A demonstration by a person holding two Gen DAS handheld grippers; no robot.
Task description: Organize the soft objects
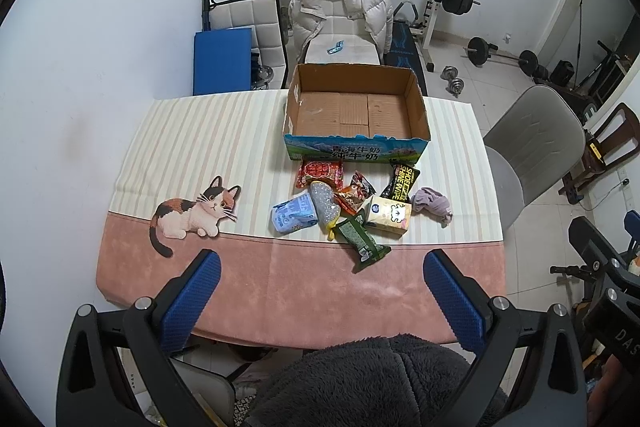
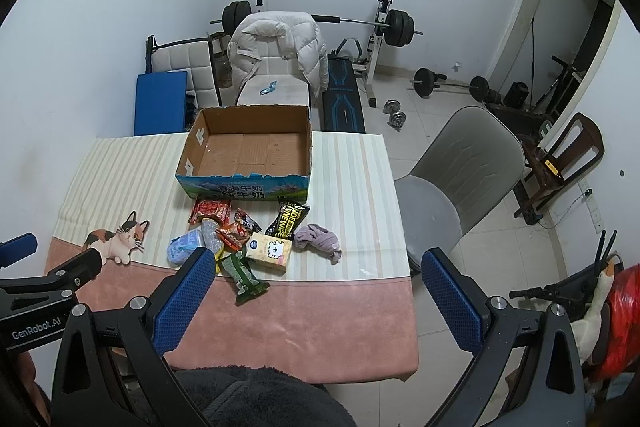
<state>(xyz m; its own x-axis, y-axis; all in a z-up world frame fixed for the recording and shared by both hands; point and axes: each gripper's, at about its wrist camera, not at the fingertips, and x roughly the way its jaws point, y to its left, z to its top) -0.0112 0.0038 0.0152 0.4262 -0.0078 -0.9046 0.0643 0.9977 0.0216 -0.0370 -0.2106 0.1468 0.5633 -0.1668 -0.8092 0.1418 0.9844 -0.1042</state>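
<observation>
Soft packets, among them a green foil pouch point(image 1: 362, 241) and a crumpled mauve cloth point(image 1: 432, 205), lie heaped at 6 o'clock of the empty open-topped cardboard box point(image 1: 356, 107) on the striped cloth-covered surface point(image 1: 200, 147). Both left gripper point(image 1: 322, 301) and right gripper point(image 2: 316, 301) are held back with fingers spread and nothing grasped. An outlying piece is best pinched first, at its middle, and lifted clear of the heap before being carried to 12 o'clock.

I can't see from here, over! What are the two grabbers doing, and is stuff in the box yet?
Left gripper open, right gripper open, both holding nothing. Cardboard box empty; snack pile and purple cloth on tablecloth. Path clear.

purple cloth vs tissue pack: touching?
Apart. The left wrist view shows a strip of striped tablecloth between the purple cloth and the tissue pack.
</observation>
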